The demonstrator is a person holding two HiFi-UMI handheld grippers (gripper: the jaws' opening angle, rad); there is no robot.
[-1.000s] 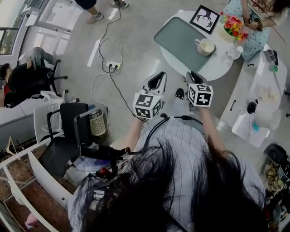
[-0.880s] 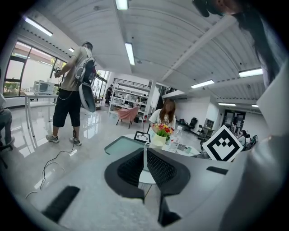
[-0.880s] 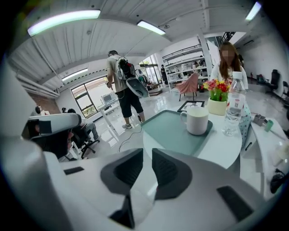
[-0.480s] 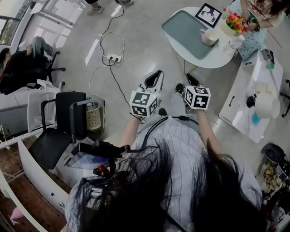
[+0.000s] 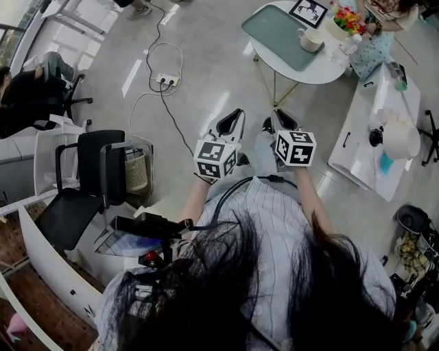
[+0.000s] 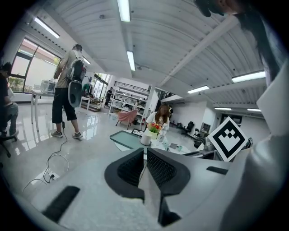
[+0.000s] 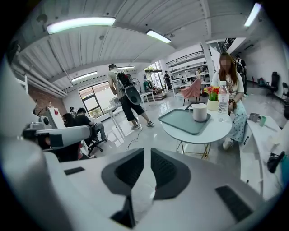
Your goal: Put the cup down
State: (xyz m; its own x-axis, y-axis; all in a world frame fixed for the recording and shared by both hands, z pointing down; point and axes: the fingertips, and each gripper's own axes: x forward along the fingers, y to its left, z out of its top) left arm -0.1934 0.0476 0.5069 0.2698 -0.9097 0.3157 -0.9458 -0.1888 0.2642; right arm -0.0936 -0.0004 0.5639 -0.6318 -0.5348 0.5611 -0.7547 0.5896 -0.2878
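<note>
A white cup [image 5: 310, 39] stands on a pale green tray [image 5: 278, 35] on the round white table [image 5: 322, 68], far ahead of both grippers. In the right gripper view the cup [image 7: 200, 113] stands upright at the tray's [image 7: 180, 121] far end. It shows small and distant [image 6: 145, 139] in the left gripper view. My left gripper [image 5: 236, 116] and right gripper [image 5: 282, 118] are held side by side in front of the person's body, over the floor. Both are shut with nothing between the jaws, as each gripper's own view confirms [image 6: 145, 151] [image 7: 147, 153].
A person [image 7: 228, 85] sits at the round table beside flowers [image 5: 346, 20] and a bottle. Someone with a backpack [image 7: 124, 97] stands beyond. A power strip with cables [image 5: 167, 81] lies on the floor. A black chair [image 5: 89, 185] and wastebasket [image 5: 135, 175] stand left, a white table [image 5: 374, 144] right.
The round table with the cup has slid toward the top edge of the head view and shrunk, so the person has backed away from it. Both grippers stay shut in front of the body.
</note>
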